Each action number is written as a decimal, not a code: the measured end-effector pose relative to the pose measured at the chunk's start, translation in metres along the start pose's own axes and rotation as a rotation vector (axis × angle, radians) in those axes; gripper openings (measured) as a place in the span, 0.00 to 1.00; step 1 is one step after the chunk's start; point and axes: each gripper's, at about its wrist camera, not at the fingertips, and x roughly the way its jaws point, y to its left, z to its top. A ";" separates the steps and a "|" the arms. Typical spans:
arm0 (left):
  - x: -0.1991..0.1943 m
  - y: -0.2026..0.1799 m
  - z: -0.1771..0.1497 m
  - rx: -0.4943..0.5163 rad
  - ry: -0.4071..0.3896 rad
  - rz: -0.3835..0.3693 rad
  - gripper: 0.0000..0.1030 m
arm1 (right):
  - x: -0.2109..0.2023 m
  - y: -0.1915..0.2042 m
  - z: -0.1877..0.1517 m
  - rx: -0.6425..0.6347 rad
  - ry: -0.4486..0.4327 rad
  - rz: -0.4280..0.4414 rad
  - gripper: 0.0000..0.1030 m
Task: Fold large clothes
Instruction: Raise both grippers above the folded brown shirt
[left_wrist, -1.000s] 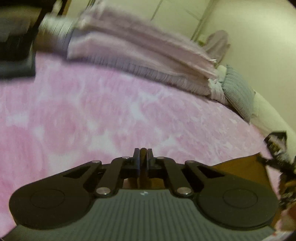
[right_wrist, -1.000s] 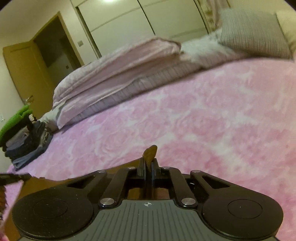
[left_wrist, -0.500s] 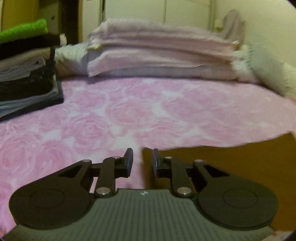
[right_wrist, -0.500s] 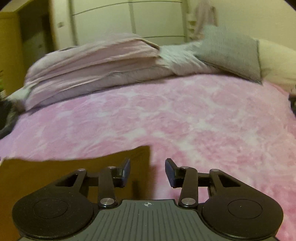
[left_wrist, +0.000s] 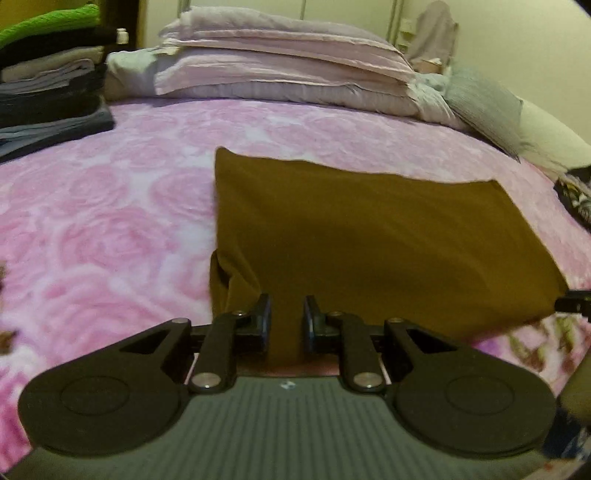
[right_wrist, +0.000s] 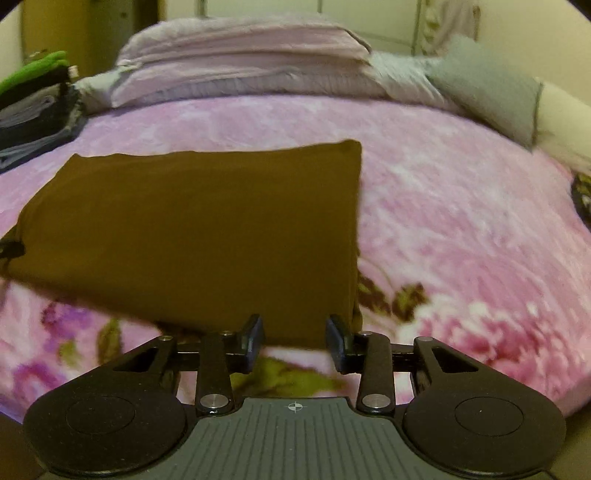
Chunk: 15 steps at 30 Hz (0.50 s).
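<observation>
left wrist view: the left gripper (left_wrist: 286, 320) hangs over the near left corner of a folded brown garment (left_wrist: 373, 236) lying flat on the pink rose-patterned blanket (left_wrist: 110, 229). its jaws stand narrowly apart, pads clear of the cloth. a stack of folded clothes (left_wrist: 48, 81) sits far left.

right wrist view: the right gripper (right_wrist: 294, 339) hovers at the brown garment's (right_wrist: 199, 225) near right corner, jaws moderately apart and closing, gripping nothing. folded lilac bedding (right_wrist: 240, 62) lies beyond.

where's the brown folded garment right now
The brown garment lies flat on the pink floral blanket, mid-bed in both wrist views, just ahead of both grippers, nearer than the stacked lilac bedding.
</observation>
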 end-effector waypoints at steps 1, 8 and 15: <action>-0.009 -0.004 0.001 -0.006 0.002 0.011 0.16 | -0.004 0.001 0.004 0.019 0.003 -0.006 0.37; -0.059 -0.018 -0.009 -0.036 -0.001 0.006 0.19 | -0.059 0.018 0.001 0.099 -0.049 0.067 0.47; -0.072 -0.004 -0.018 -0.100 0.005 0.005 0.22 | -0.072 0.028 -0.006 0.127 -0.057 0.090 0.48</action>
